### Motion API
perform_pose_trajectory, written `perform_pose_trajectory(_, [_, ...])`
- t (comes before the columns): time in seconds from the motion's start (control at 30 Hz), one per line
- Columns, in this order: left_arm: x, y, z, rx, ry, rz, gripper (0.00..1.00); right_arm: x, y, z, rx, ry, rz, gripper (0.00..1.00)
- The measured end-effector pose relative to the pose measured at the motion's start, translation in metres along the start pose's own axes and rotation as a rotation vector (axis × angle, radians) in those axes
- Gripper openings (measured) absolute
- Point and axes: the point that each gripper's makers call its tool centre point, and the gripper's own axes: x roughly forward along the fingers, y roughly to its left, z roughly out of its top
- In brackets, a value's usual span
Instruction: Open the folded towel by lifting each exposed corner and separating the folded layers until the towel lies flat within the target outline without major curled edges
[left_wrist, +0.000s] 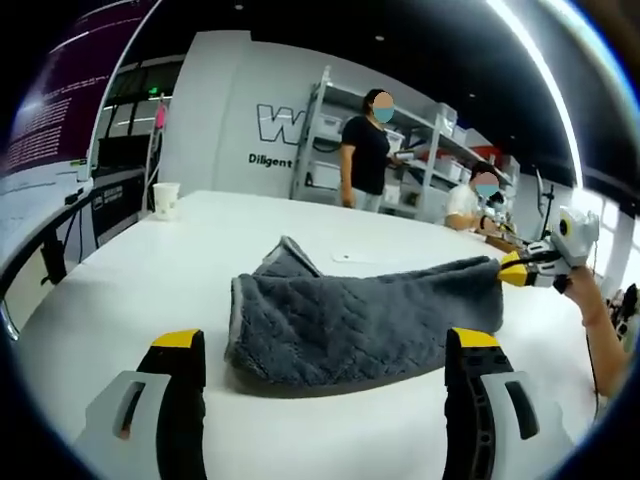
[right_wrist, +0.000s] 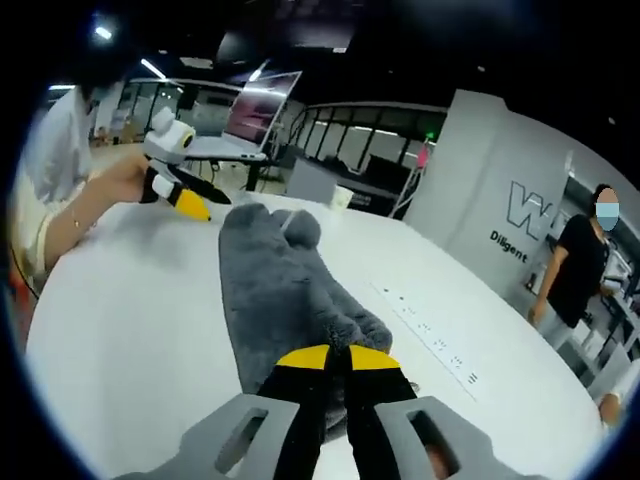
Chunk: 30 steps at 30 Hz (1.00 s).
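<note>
Towel (right_wrist: 285, 290) near end hidden under the closed jaws of the right claw (right_wrist: 335, 358); grip point itself not visible. Wall lettering (left_wrist: 272, 128) cut off by the shelving (left_wrist: 330, 140). Small marks on the bench (right_wrist: 435, 340) too small to read.

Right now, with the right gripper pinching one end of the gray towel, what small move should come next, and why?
Probably bring the left gripper forward and close it on the near towel edge. Its fingers stand open and short of the cloth, while the right gripper is shut on the far end and the towel lies bunched in folds on the white table.
</note>
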Motion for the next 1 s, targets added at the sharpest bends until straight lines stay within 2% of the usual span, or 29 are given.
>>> perform_pose_trajectory(0.23, [-0.002,0.003,0.0,-0.015,-0.009,0.015,0.97,-0.02,0.025,0.004,-0.06,-0.019,0.005,0.0])
perform_pose_trajectory(0.43, [-0.002,0.004,0.001,-0.022,-0.013,0.018,0.97,-0.028,0.049,0.009,-0.105,-0.043,0.027,0.0])
perform_pose_trajectory(0.53, [-0.003,0.005,0.002,-0.026,-0.019,0.021,0.96,-0.033,0.062,0.011,-0.159,-0.049,0.041,0.0])
perform_pose_trajectory(0.63, [-0.003,0.007,0.003,-0.027,-0.023,0.024,0.96,-0.037,0.076,0.013,-0.256,-0.049,0.042,0.0])
perform_pose_trajectory(0.83, [-0.004,0.01,0.004,-0.037,-0.026,0.029,0.96,-0.037,0.119,0.004,-0.384,-0.04,0.154,0.0])
perform_pose_trajectory(1.0, [-0.005,0.011,0.004,-0.044,-0.032,0.03,0.96,-0.039,0.135,-0.001,-0.381,-0.032,0.191,0.0])
